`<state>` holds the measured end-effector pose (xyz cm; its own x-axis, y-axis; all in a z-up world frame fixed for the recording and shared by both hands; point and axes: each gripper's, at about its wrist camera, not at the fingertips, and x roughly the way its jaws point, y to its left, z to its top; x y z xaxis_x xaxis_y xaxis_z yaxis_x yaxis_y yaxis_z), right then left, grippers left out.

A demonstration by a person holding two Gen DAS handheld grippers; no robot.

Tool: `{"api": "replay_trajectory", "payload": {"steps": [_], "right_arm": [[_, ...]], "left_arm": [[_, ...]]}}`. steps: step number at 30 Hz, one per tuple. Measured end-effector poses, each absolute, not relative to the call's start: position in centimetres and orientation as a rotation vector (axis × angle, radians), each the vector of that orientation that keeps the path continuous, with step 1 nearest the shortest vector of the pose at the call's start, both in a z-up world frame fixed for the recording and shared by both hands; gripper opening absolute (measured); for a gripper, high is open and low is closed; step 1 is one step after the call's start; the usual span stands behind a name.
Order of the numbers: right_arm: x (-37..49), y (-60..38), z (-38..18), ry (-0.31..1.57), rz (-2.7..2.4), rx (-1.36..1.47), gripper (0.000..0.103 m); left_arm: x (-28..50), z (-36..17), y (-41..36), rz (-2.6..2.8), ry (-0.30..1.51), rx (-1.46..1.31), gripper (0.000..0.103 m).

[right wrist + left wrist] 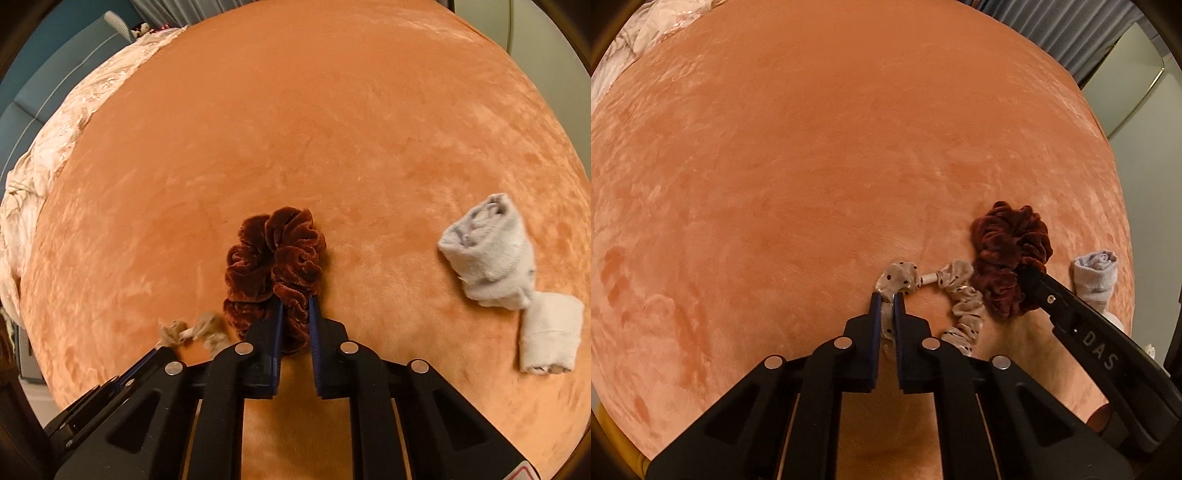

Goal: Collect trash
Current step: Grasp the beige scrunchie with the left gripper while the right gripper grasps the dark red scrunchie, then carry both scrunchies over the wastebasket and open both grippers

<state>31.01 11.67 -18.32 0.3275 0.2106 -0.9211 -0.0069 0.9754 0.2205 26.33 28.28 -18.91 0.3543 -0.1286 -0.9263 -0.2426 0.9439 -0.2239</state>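
Note:
A beige polka-dot scrunchie (960, 295) lies on the orange velvet bed cover (812, 166). My left gripper (887, 301) is shut on its left loop. A dark brown velvet scrunchie (273, 258) lies just right of it; my right gripper (297, 304) is shut on its near edge. In the left wrist view the brown scrunchie (1008, 254) shows with the right gripper's finger (1049, 291) on it. In the right wrist view the beige scrunchie (195, 332) is blurred at lower left.
Two rolled white socks (491, 254) (550, 332) lie to the right on the bed cover (332, 129). One sock (1095, 278) shows in the left wrist view. A crumpled cream blanket (55, 155) lies along the left. The bed's right edge (1108, 129) drops to the floor.

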Motion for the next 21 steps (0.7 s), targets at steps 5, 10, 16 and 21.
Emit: {"api": "replay_trajectory", "payload": {"steps": [5, 10, 16, 21], "right_arm": [[29.3, 9.3, -14.6, 1.156, 0.141, 0.234, 0.011], [27.6, 5.8, -10.0, 1.062, 0.132, 0.282, 0.011], [25.1, 1.5, -4.2, 0.941, 0.105, 0.315, 0.011], [22.4, -3.2, -0.1, 0.849, 0.061, 0.342, 0.011]], "left_arm": [[25.6, -16.3, 26.7, 0.052, 1.174, -0.335, 0.006], [24.4, -12.1, 23.9, 0.008, 1.108, -0.298, 0.006], [23.1, -6.7, 19.1, -0.063, 1.022, -0.241, 0.006], [21.6, -2.7, 14.5, -0.125, 0.954, -0.193, 0.006]]}}
